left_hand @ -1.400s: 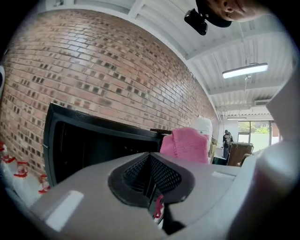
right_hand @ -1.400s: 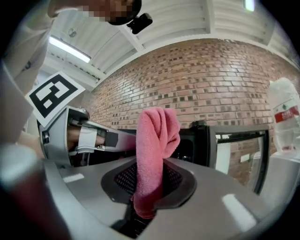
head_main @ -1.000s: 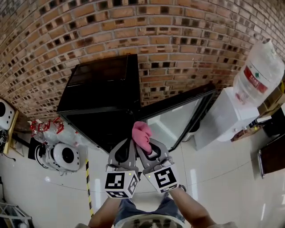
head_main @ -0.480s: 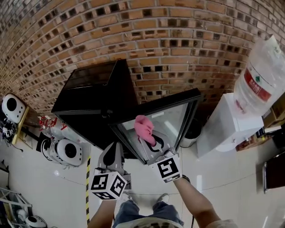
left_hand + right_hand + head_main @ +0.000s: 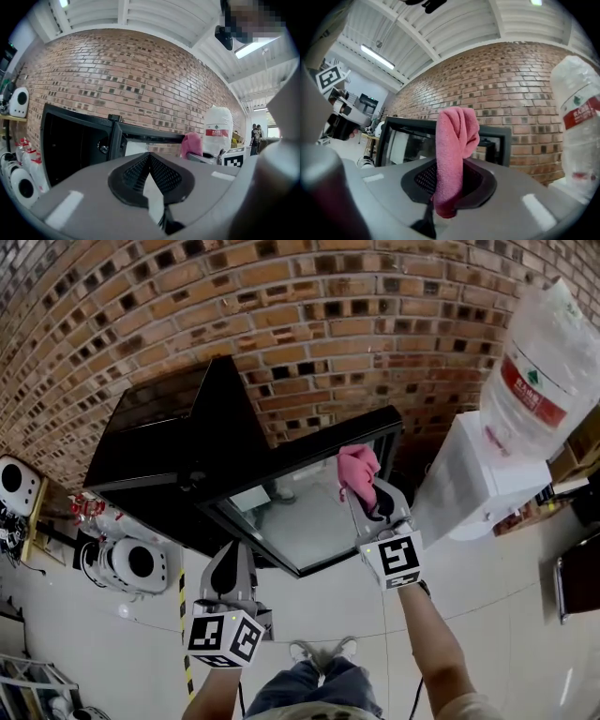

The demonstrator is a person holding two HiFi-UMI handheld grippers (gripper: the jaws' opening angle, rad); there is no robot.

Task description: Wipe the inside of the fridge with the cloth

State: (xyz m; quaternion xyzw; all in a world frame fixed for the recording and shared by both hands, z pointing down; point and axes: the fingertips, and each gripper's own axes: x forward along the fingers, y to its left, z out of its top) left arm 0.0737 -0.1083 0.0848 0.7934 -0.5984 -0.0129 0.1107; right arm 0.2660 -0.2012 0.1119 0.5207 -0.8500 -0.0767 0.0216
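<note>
The black fridge (image 5: 159, 446) stands against the brick wall with its glass door (image 5: 309, 512) swung out to the right. My right gripper (image 5: 370, 498) is shut on a pink cloth (image 5: 357, 470), held by the door's far upper corner. In the right gripper view the cloth (image 5: 454, 140) hangs folded over the jaws, with the door frame (image 5: 408, 140) behind it. My left gripper (image 5: 230, 563) sits below the door's near edge, shut and holding nothing. The left gripper view shows the dark fridge interior (image 5: 70, 140) at left and the cloth (image 5: 191, 144) at right.
A white water dispenser (image 5: 469, 484) with a large bottle (image 5: 534, 381) stands right of the door. White round appliances (image 5: 127, 563) sit on the floor left of the fridge. Yellow-black tape (image 5: 183, 615) runs along the floor. The person's feet (image 5: 319, 652) are below the door.
The fridge door has swung wider open to the right. My right gripper carried the cloth right and up along it. My left gripper drew back down and left.
</note>
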